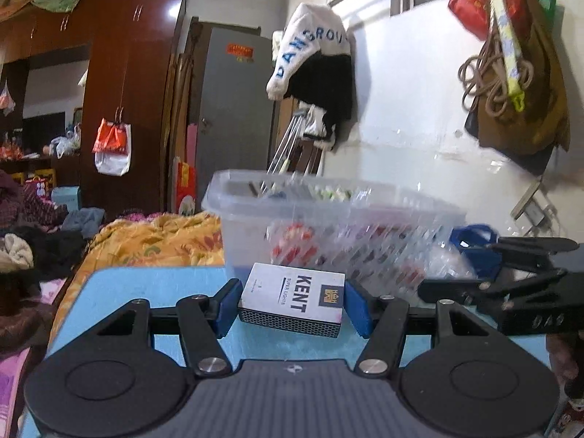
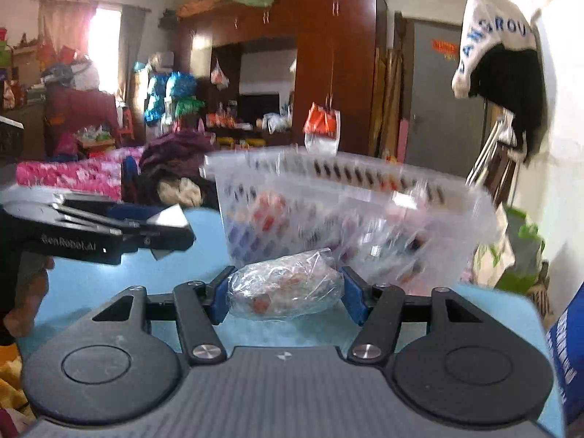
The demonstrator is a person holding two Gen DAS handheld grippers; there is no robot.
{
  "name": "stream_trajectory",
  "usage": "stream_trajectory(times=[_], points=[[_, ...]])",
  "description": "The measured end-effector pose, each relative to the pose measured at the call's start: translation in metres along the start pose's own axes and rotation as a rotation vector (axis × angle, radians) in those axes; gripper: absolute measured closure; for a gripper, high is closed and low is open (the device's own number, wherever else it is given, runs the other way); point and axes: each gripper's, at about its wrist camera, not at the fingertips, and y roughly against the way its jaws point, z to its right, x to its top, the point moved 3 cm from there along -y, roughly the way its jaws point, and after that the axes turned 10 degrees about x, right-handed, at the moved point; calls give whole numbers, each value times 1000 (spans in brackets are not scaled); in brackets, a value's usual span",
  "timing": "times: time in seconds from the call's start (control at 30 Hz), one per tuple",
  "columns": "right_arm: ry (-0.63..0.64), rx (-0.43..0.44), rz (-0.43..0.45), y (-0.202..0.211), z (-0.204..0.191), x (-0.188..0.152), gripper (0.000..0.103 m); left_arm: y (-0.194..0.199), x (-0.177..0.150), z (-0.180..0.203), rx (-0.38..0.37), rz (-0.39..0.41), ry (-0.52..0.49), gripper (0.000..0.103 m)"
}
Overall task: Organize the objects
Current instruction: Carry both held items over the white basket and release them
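My left gripper [image 1: 292,301] is shut on a white KENT cigarette box [image 1: 292,297], held tilted above the blue table [image 1: 146,284]. My right gripper [image 2: 284,294] is shut on a clear plastic bag of small items [image 2: 284,288], also above the table. A clear slotted plastic basket [image 1: 328,226] with several items inside stands just beyond both grippers; it also shows in the right wrist view [image 2: 346,211]. The right gripper shows at the right of the left wrist view [image 1: 511,277]; the left gripper shows at the left of the right wrist view [image 2: 91,226].
An orange floral blanket [image 1: 153,237] lies left of the table. A white wall [image 1: 419,116] with hanging bags and a jacket [image 1: 314,65] is behind the basket. A brown wardrobe [image 2: 328,54] and piled clothes fill the room beyond.
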Motion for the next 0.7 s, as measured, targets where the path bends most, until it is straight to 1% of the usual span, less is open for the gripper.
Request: stream_trajectory(times=[0.1,0.2,0.27,0.3,0.37,0.47,0.53,0.6,0.7], points=[[0,18,38,14,1,19,40,8,17,0,-13,32,3,39],[8,-12,69,20,6,39,40,8,45,5,-32,59,5,39],[-13,-23,74,17,17,55,40,-2,67,10,-43,56,15,39],[-26,-32,72,12,23,66,40,-12,81,13,-49,39,18,39],[-30,-93,53,-5,39,89,40,-33,103,20,-45,24,37,39],[-35,-163,1,-35,61,110,40,-71,130,34,-38,-38,27,39],[-32,-186,-34,-49,71,110,40,-89,136,38,-28,-80,32,39],[-32,-195,-50,-56,76,107,40,-104,139,41,-2,-97,30,39],[-64,-155,-50,-62,83,103,39,-119,134,40,22,-127,37,39]])
